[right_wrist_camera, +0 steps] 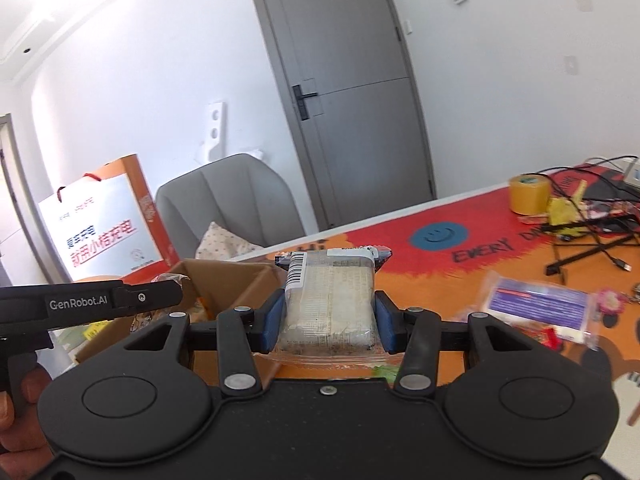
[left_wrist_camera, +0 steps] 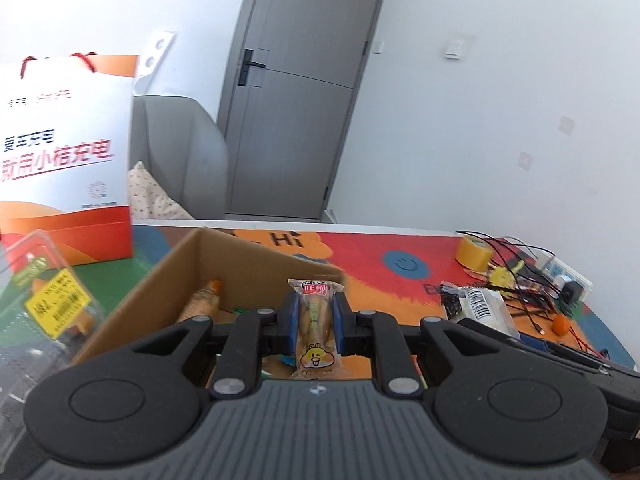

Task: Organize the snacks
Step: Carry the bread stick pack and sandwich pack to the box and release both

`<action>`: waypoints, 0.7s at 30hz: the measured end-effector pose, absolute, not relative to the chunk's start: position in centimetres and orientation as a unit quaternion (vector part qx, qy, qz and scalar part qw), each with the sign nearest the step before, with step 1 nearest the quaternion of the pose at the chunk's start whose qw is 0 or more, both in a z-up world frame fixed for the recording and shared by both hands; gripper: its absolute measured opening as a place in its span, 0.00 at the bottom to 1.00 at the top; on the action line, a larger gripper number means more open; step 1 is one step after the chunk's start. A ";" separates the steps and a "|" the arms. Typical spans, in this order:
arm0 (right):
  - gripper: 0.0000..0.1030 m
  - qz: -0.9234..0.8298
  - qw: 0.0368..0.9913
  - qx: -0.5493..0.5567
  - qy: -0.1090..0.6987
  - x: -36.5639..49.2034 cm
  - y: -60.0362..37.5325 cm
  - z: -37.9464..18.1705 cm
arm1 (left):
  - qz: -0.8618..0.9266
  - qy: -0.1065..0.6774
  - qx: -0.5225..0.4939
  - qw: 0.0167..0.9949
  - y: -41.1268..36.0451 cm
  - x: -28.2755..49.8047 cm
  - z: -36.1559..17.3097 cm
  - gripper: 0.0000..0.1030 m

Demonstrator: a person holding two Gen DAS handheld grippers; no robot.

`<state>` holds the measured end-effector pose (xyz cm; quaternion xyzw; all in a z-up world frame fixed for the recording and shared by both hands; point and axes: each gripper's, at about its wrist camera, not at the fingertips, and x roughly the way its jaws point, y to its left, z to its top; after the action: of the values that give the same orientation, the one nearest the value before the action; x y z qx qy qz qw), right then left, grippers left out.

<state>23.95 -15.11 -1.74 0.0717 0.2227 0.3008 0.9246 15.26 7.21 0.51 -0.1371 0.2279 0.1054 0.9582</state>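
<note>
bright daylight | fisheye-bent edges | dark corners | slight motion blur

Perhaps five snacks (right_wrist_camera: pixel 328 304), one box (left_wrist_camera: pixel 240 256).

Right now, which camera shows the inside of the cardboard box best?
The left wrist view: the cardboard box lies open ahead, snacks visible inside. In the right wrist view the cardboard box is partly hidden behind the left gripper.

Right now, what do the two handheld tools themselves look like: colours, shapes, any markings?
Both match: the left tool and right tool have black linkage arms with silver rivets, round black discs either side, and blue finger pads. The left body is ribbed dark grey; the right is smooth black. White "GenRobot.AI" lettering marks the left tool's side. Bare fingers show; no sleeve or cable visible.
</note>
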 end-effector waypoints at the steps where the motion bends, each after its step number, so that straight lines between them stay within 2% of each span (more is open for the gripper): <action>1: 0.45 0.304 0.923 0.071 0.223 23.9 -14.7 -1.7 | 0.109 0.228 -0.139 0.958 7.7 15.2 0.5 0.16; 9: 0.45 0.333 0.915 0.061 0.220 23.6 -11.3 -0.9 | 0.126 0.242 -0.163 0.948 10.7 15.1 -0.5 0.16; 11: 0.45 0.339 0.913 0.058 0.220 23.5 -10.7 -0.8 | 0.126 0.244 -0.170 0.946 11.2 15.1 -0.7 0.21; 18: 0.45 0.359 0.905 0.051 0.223 23.0 -8.8 -0.5 | 0.149 0.244 -0.194 0.939 13.0 13.8 -0.9 0.22; 21: 0.45 0.367 0.900 0.052 0.229 22.8 -8.0 -0.4 | 0.152 0.240 -0.198 0.938 13.4 12.9 -0.8 0.25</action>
<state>22.85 -8.00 -0.40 0.0520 0.2286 0.3671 0.9002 12.94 13.42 -0.79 -0.1979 0.2401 0.1523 0.9381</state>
